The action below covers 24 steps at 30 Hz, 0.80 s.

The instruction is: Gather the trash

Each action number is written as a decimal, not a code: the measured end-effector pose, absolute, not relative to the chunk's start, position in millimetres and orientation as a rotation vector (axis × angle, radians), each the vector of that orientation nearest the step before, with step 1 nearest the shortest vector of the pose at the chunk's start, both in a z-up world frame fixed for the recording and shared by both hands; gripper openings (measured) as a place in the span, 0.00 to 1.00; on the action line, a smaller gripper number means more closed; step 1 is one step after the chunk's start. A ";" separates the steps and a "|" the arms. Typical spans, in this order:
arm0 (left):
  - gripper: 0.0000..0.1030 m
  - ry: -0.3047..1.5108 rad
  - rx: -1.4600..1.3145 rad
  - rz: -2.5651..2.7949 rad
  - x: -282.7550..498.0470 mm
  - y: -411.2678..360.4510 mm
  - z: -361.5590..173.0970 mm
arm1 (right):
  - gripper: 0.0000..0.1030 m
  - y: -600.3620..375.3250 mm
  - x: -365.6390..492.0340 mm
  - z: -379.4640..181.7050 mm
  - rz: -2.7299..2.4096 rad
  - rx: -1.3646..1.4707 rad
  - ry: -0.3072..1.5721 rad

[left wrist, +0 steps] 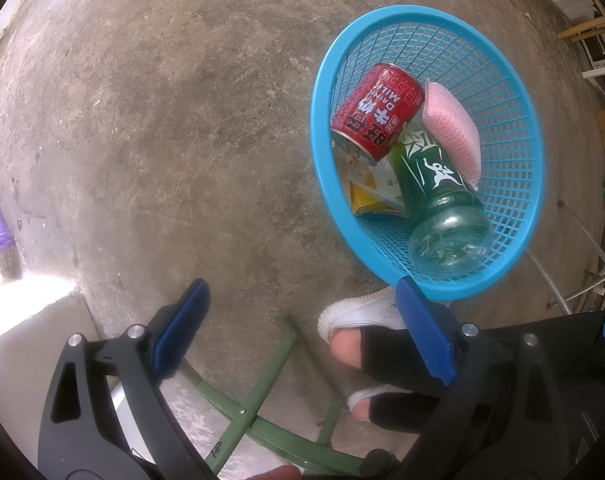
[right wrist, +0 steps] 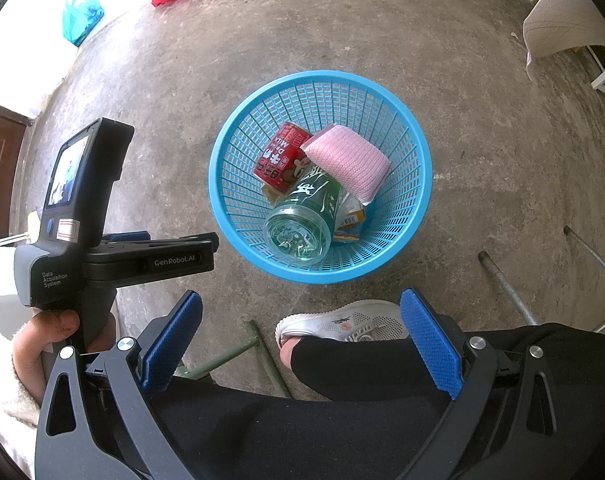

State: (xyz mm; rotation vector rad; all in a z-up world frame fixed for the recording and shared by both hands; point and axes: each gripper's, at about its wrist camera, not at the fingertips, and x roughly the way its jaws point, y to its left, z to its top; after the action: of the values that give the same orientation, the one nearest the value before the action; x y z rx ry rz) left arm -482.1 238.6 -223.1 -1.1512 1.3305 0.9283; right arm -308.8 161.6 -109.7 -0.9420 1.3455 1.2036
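Between the blue pads of the right gripper (right wrist: 300,344) nothing is held: its jaws stand wide apart above a dark trouser leg and a white shoe (right wrist: 342,322), touching neither. The left gripper (left wrist: 302,332) is likewise spread and empty, its pads hanging over bare concrete floor (left wrist: 142,140); in the right wrist view its body is seen beside, held in a hand (right wrist: 42,344). Ahead of both stands the blue mesh basket (right wrist: 418,200), upright on the floor, and inside it lie a red milk can (right wrist: 280,158), a green bottle (right wrist: 302,216) on its side, a pink sponge (right wrist: 348,162) leaning over them, and a yellowish carton (left wrist: 364,196) underneath. No loose rubbish shows on the floor near the basket, so I judge the collecting nearly or wholly done; any next move would call for finding a further piece out of view.
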 end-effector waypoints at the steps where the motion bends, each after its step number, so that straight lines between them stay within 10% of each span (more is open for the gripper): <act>1: 0.87 1.330 -1.152 0.929 -482.1 238.3 -223.2 | 0.94 161.8 -309.5 -109.7 1.203 -0.942 1.346; 24: 0.87 1.331 -1.174 0.923 -483.9 238.2 -226.7 | 0.94 161.8 -309.8 -109.7 1.204 -0.942 1.346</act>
State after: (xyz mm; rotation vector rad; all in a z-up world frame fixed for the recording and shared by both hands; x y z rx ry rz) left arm -483.9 238.2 -226.7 -1.1742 1.3310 0.9234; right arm -309.8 161.8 -109.7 -0.9419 1.3458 1.2040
